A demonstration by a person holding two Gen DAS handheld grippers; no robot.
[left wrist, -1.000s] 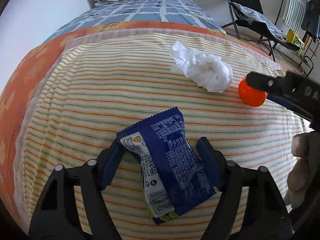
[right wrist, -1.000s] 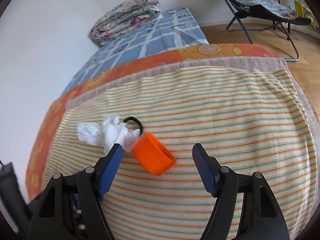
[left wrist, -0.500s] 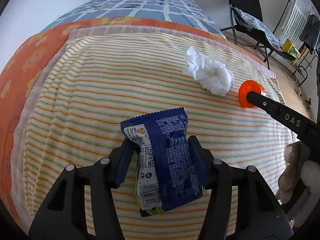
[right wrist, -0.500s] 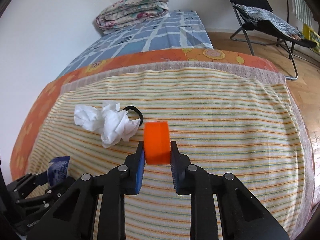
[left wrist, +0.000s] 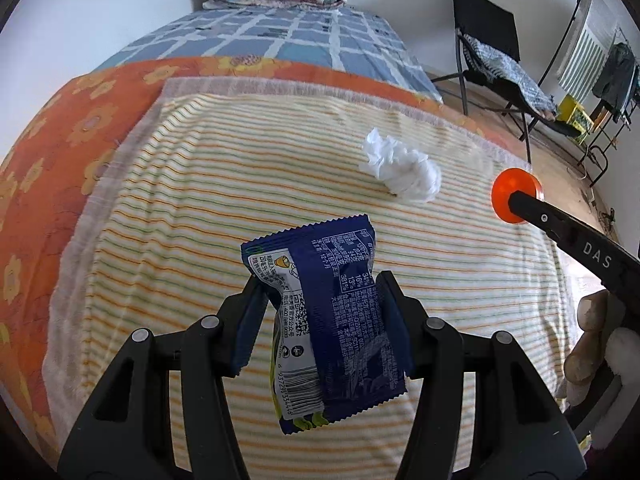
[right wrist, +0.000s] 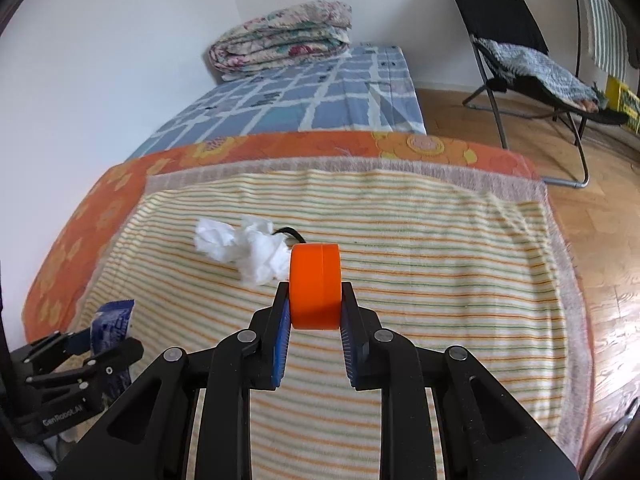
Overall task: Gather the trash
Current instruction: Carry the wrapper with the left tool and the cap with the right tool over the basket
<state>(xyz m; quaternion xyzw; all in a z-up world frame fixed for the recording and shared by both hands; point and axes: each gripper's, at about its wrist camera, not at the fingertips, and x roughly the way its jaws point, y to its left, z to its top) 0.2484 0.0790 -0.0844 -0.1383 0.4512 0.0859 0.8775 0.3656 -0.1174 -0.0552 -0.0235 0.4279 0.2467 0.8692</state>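
Note:
My left gripper (left wrist: 318, 308) is shut on a blue snack wrapper (left wrist: 332, 320) and holds it above the striped blanket (left wrist: 224, 184). My right gripper (right wrist: 315, 304) is shut on an orange cap (right wrist: 315, 280), lifted off the blanket (right wrist: 440, 248). The cap also shows in the left wrist view (left wrist: 516, 190), with the right gripper (left wrist: 520, 200) at the right edge. A crumpled white tissue (left wrist: 402, 172) lies on the blanket between them; in the right wrist view the tissue (right wrist: 244, 246) lies just left of the cap. The left gripper (right wrist: 86, 344) with the wrapper (right wrist: 112, 320) shows at lower left.
A black loop (right wrist: 290, 234) lies behind the tissue. A folded quilt (right wrist: 280, 40) sits at the head of the bed. A black folding chair (right wrist: 528, 56) stands on the wooden floor (right wrist: 600, 240) to the right. A wall runs along the left.
Both grippers closed: the left on the blue wrapper, the right on the orange cap. Both then lifted their objects off the blanket.

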